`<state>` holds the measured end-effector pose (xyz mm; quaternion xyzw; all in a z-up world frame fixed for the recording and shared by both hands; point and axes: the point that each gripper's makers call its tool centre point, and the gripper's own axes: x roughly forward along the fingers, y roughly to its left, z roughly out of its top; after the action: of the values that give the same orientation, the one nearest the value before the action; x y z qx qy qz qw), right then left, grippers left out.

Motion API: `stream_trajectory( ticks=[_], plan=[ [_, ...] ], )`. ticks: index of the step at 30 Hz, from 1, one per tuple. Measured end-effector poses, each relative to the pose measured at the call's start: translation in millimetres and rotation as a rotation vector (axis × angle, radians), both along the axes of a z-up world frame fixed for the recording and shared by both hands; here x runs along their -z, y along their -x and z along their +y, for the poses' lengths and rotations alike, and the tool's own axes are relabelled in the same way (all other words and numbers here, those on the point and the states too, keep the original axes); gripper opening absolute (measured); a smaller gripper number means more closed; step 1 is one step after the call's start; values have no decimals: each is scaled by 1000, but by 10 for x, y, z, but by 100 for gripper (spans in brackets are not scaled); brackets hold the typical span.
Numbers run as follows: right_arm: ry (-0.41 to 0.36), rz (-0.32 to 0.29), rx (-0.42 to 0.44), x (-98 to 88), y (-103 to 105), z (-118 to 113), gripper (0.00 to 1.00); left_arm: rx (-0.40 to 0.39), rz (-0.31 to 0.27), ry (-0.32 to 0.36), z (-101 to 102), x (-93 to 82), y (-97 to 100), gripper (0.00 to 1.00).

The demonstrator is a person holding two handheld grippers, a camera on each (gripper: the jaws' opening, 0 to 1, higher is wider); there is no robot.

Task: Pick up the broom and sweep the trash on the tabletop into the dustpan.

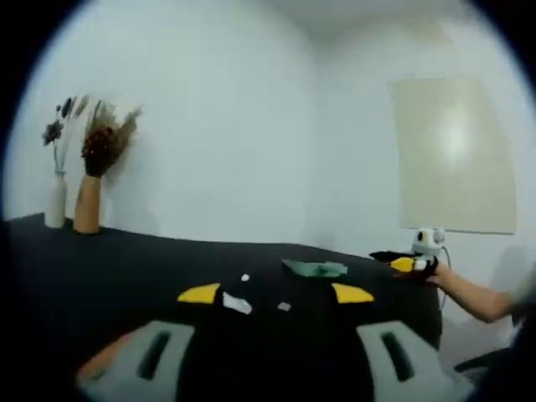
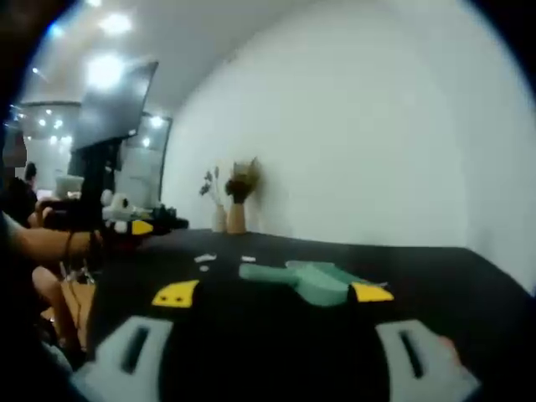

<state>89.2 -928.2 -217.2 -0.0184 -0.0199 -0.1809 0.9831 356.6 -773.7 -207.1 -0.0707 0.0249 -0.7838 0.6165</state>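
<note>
So in the left gripper view our left gripper point(image 1: 275, 293) is hanging above the black table point(image 1: 100, 268) with its yellow-tipped jaws spread wide and nothing between them. Just past the tips we've got a few bits of white trash point(image 1: 237, 303) lying on the tabletop, one bigger scrap and a couple of tiny ones near it. Further back sits the green dustpan point(image 1: 315, 268), flat on the table. Over at the far right edge of the table the other gripper point(image 1: 412, 265) pokes in, held by a person's hand, too blurry to say how its jaws stand from here.

From the right gripper view, our right gripper point(image 2: 272, 293) is also released, jaws wide apart, gripping nothing. The dustpan point(image 2: 316, 282) lies right ahead, close to the right-hand jaw tip, with a green handle sticking out leftward; we can't tell if that's the broom or the pan's own handle. Trash scraps point(image 2: 205, 259) sit beyond it to the left. Two vases point(image 1: 74, 203) with dried flowers stand at the back by the white wall.
</note>
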Motion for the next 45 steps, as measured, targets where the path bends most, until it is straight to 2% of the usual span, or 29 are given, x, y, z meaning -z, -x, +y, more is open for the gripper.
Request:
stream_trajectory(
  ticks=[2, 5, 9, 11, 13, 14, 17, 23, 32, 35, 39, 45],
  plan=[
    [-4, -2, 3, -13, -4, 1, 68, 16, -41, -46, 11, 72, -4, 54],
    [-9, 5, -2, -11, -9, 19, 68, 20, -51, -46, 51, 46, -33, 56],
    [-13, 12, -14, -42, 3, 48, 68, 31, -20, -12, 153, -93, -65, 58],
    [-5, 20, -12, -71, 10, 61, 68, 50, 2, -23, 187, -121, -47, 58],
    [10, 34, -8, -101, 22, 67, 68, 57, -9, -28, 222, -134, -21, 58],
    [12, 41, -6, -107, 25, 79, 68, 56, -43, -34, 236, -125, -12, 58],
    [20, 57, -6, -139, 27, 110, 68, 65, -69, -43, 273, -125, 26, 59],
    [-6, 132, -30, -100, -2, 160, 66, 74, -94, -39, 347, -185, 79, 60],
    [-13, 208, -54, -116, 18, 195, 66, 97, -107, -32, 418, -282, 147, 62],
    [-19, 226, -58, -128, 28, 202, 68, 119, -100, -35, 425, -283, 194, 63],
    [-31, 263, -62, -125, 28, 191, 69, 137, -134, -45, 411, -241, 267, 64],
    [-36, 304, -78, -107, -28, 168, 66, 165, -136, -38, 385, -242, 314, 64]
  ],
)
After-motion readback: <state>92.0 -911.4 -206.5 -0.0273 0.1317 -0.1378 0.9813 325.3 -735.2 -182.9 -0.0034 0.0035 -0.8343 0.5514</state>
